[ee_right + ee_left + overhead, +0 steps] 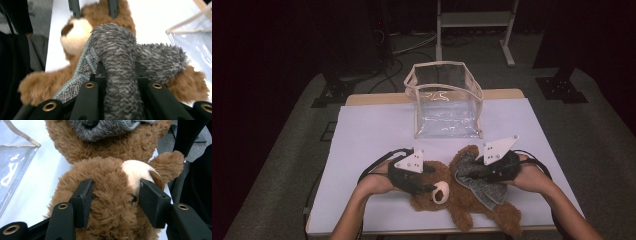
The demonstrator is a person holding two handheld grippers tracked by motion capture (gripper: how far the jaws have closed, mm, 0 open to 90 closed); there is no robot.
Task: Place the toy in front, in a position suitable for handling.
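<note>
At the table's near edge, my left gripper (424, 181) pinched the brown teddy bear's (112, 195) head while my right gripper (479, 170) clamped its grey knitted garment (120, 75), seemingly mid-dressing; next, I judged, easing fabric along.

Both forearms reach in from the near edge, a gripper in each hand, angled inward toward each other.

The left gripper (417, 175) sits in the left hand (379, 182), its grey plate tilted up; its jaws stand partly apart and press on both sides of the teddy bear's (112, 195) head. The right gripper (492, 167), held by the right hand (529, 177), points left, with its jaws closed on a fold of the grey cloth (120, 62).
</note>
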